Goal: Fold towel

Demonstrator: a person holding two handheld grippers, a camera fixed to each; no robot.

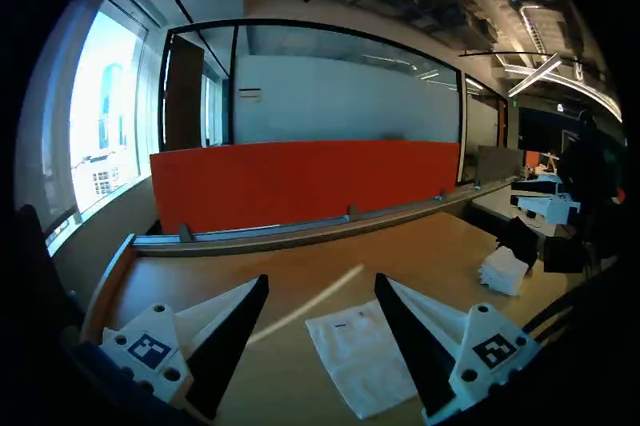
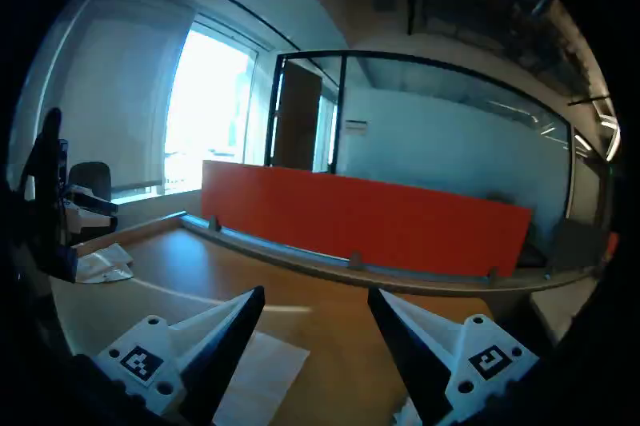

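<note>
In the left gripper view a white towel (image 1: 360,354) lies flat on the wooden table (image 1: 416,250), just beneath my left gripper (image 1: 320,280), which is open and holds nothing. Far right, the other gripper (image 1: 552,206) hovers over a crumpled white towel (image 1: 504,270). In the right gripper view my right gripper (image 2: 314,292) is open and holds nothing, above the table (image 2: 336,330). A flat white towel (image 2: 260,374) lies under its left finger. At the far left, the other gripper (image 2: 76,218) stands by a crumpled white cloth (image 2: 104,264).
An orange partition (image 1: 304,178) with a metal rail (image 1: 320,230) runs along the table's far edge. Glass walls and a bright window (image 1: 104,138) stand behind it. A dark office chair (image 2: 96,178) sits by the window. A scrap of white cloth (image 2: 408,414) shows at the bottom edge.
</note>
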